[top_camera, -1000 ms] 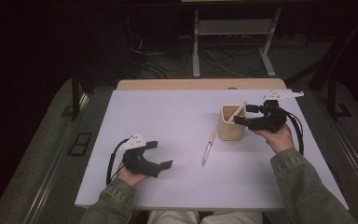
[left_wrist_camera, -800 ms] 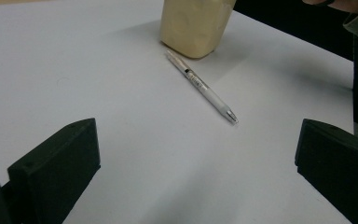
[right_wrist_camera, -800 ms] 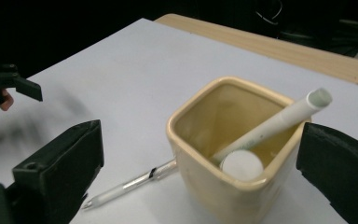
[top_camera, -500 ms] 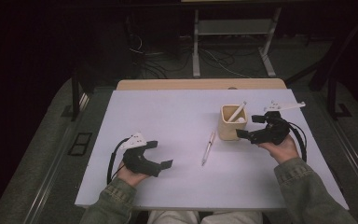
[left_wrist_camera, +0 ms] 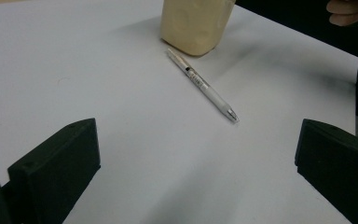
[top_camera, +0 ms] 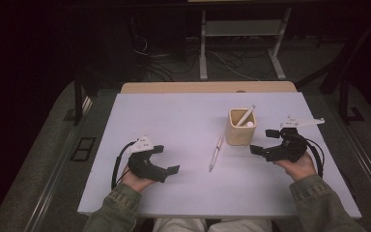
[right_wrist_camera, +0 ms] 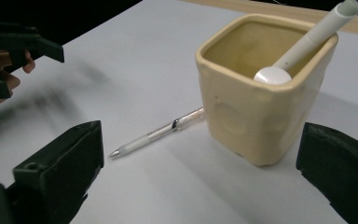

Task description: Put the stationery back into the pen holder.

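A cream square cup (top_camera: 241, 128) stands right of the middle of the white table (top_camera: 174, 116), and a white pen (top_camera: 245, 116) leans inside it. A second, clear pen (top_camera: 216, 153) lies flat just left of the cup. My right gripper (top_camera: 262, 141) hovers to the right of the cup, open; its jaws have just been opening and nothing is between them. In the right gripper view the cup (right_wrist_camera: 256, 112) and its pen (right_wrist_camera: 307, 39) sit close ahead, the loose pen (right_wrist_camera: 158, 134) beside them. My left gripper (top_camera: 168, 158) rests open at the front left, facing the loose pen (left_wrist_camera: 203, 86).
A wooden strip (top_camera: 207, 87) runs along the table's far edge. Beyond it, on the dark floor, stand a white metal frame (top_camera: 241, 43) and loose cables (top_camera: 154, 58). Bare tabletop lies between the two grippers and along the left side.
The right gripper let go of the white pen, which now stands in the cup, and drew back toward the person, lower and to the right. The left gripper stayed put.
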`<state>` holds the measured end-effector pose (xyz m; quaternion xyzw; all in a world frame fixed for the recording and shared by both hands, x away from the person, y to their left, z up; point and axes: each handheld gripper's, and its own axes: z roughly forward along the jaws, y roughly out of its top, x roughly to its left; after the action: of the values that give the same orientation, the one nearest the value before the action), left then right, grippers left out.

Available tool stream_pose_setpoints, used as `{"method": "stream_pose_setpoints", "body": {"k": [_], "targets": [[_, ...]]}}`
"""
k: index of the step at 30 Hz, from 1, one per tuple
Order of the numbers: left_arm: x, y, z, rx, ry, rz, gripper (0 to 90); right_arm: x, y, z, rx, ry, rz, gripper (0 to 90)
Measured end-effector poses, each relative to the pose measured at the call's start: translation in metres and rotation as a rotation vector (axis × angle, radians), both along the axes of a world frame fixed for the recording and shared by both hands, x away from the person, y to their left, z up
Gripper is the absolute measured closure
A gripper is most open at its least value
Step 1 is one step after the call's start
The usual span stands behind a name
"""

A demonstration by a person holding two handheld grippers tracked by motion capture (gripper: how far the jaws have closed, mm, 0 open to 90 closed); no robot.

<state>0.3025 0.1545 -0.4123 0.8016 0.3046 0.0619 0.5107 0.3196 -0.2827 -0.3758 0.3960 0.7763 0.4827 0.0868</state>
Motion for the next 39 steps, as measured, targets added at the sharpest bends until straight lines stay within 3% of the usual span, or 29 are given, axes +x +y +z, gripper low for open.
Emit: {"method": "stream_pose_setpoints", "body": {"k": [18,39], "targets": [[0.008,-0.014,0.018,0.041,0.018,-0.009,0.0,-0.020,-0.011,-0.021,0.013,0.036,-0.002,0.4],[0.025,-0.051,0.037,0.103,0.055,-0.075,0.0,-0.030,-0.010,-0.036,0.008,0.046,0.008,0.4]]}}
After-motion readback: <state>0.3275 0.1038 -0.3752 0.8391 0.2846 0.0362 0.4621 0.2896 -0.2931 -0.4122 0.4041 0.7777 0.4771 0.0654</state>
